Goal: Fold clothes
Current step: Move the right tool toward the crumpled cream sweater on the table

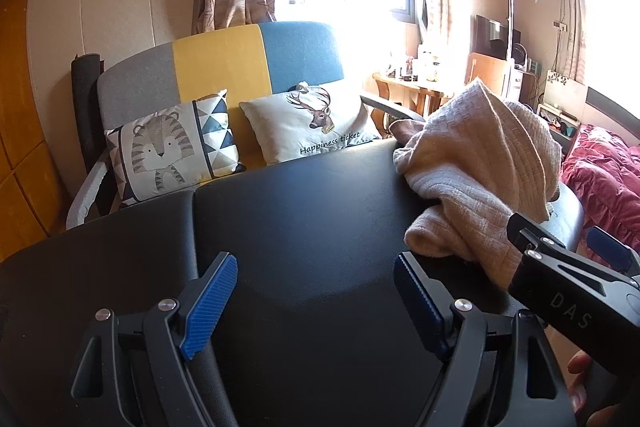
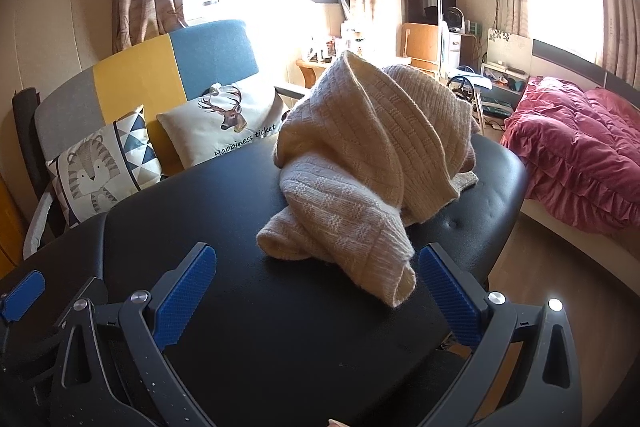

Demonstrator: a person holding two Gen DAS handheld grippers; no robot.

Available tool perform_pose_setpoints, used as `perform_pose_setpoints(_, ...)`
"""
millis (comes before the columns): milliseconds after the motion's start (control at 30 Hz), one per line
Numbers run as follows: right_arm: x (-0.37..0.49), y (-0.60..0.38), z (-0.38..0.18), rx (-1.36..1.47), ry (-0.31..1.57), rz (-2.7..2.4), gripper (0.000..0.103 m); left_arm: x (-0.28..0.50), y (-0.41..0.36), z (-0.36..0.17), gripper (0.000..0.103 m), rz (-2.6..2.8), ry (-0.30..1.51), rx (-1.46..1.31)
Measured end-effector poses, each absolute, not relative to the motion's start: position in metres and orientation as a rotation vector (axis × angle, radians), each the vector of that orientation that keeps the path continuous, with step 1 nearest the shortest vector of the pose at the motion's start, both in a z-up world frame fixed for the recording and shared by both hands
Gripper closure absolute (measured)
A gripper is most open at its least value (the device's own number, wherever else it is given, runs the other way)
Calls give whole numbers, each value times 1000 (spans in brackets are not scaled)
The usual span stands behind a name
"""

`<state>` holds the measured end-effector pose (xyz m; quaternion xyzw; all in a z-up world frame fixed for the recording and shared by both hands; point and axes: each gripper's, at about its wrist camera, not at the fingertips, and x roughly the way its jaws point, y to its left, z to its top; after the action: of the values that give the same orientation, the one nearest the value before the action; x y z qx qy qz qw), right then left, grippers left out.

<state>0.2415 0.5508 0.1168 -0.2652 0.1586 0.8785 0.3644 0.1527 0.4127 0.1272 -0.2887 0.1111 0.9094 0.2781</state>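
With the cream knit sweater (image 2: 360,163) heaped unfolded toward the right end of the black table (image 2: 240,327), both the left gripper (image 1: 316,299) and right gripper (image 2: 316,291) are held empty with jaws apart, so spreading is judged the pending step.

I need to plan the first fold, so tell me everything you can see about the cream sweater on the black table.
The cream sweater is a chunky knit with a basket-weave pattern and ribbed edging. It lies unfolded, bunched in a tall heap on the far right part of the black padded table, near its edge. A rolled tube of it, probably a sleeve, trails toward the cameras and ends between the open blue pads of the right hand-held gripper, which do not grip it. The left hand-held gripper is open, apart from it.
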Motion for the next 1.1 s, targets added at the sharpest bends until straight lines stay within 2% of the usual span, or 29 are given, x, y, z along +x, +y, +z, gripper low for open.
perform_pose_setpoints(533, 241, 559, 104, -712, 444, 2248, 0, 154, 417, 116, 21, 2429, 298, -800)
perform_pose_setpoints(1100, 242, 572, 91, -729, 480, 2220, 0, 158, 440, 103, 21, 2388, 381, -805)
